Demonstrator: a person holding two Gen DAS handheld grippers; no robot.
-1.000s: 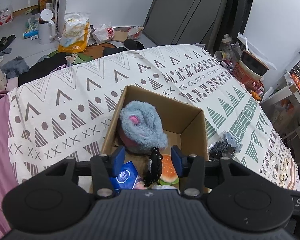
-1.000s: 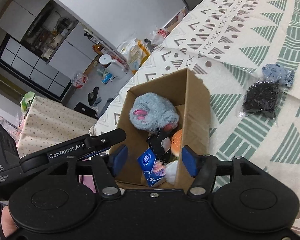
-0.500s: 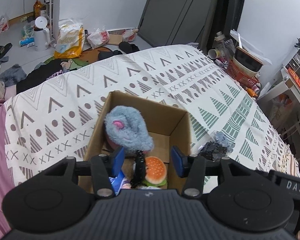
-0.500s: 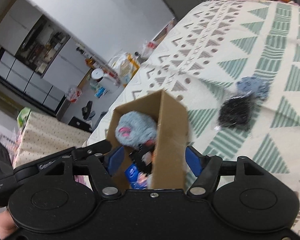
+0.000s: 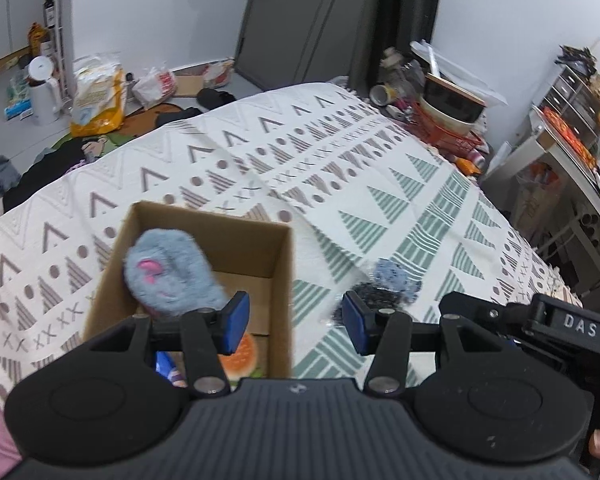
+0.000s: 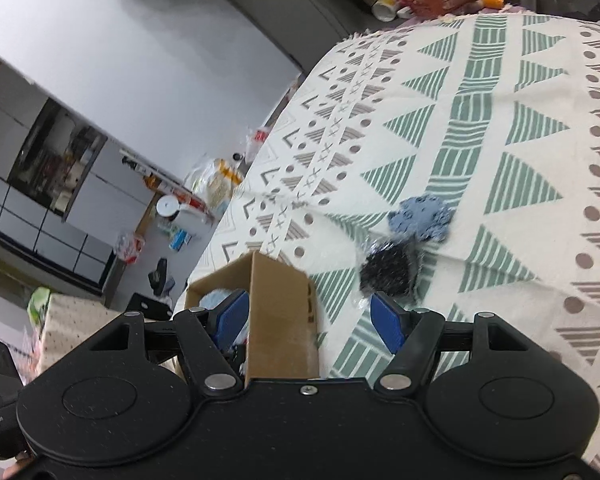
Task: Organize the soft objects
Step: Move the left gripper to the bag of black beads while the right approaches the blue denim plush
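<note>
Judging from the layout, the next pick is the black scrubby bundle [image 6: 388,270] with the blue piece [image 6: 420,218] touching it, both lying on the patterned cloth [image 6: 500,128] just beside the cardboard box [image 5: 280,280], where the grey plush [image 5: 168,276] and burger toy [image 5: 242,358] are stowed. Right gripper [image 6: 312,320] and left gripper [image 5: 296,322] are both spread wide, nothing held. The bundle should be approached from above, centred between the pads, and pinched mid-body so the cloth isn't snagged.

Left wrist view high over the bed [image 5: 260,168], right wrist view tilted, both sharing cardboard box [image 5: 278,280] [image 6: 280,320] and dark pouch [image 5: 374,300] [image 6: 392,270]
</note>
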